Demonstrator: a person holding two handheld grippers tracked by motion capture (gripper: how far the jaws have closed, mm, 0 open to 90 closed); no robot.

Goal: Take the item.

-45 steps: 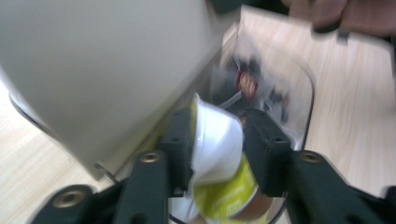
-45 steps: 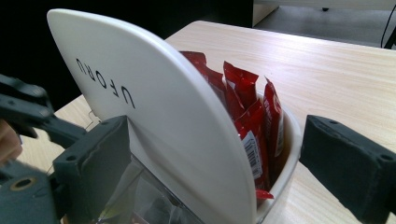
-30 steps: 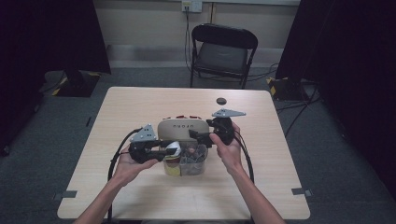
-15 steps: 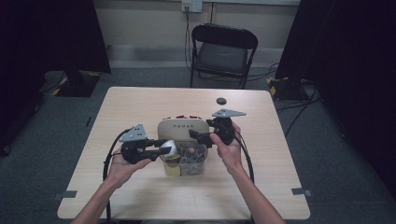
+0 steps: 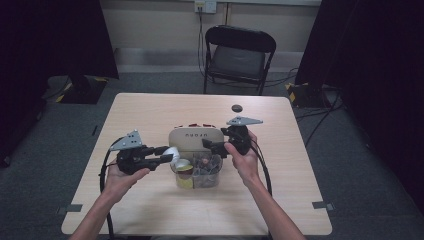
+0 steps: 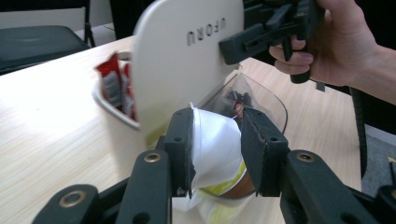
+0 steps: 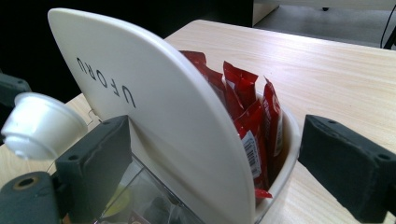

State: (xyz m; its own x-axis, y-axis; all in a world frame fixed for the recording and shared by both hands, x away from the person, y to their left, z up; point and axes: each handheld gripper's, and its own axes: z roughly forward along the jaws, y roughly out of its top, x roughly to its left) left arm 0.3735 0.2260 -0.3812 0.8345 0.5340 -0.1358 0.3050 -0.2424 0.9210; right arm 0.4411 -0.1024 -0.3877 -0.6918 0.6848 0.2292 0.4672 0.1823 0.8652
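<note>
1. On the counter (image 5: 150, 210) stands a cream organizer (image 5: 195, 137) with a clear front bin (image 5: 200, 176) and red packets (image 7: 247, 116) behind its raised panel (marked "UFORU").
2. Left claw (image 6: 215, 149) is clenched on a small white cup (image 6: 215, 140), just above the clear bin's left edge.
3. Right claw (image 7: 205, 163) is spread wide, 1 jaw on each side of the organizer's panel, gripping nothing.
4. Beyond the organizer, a small dark disc (image 5: 236, 107) lies near the counter's far edge.
</note>
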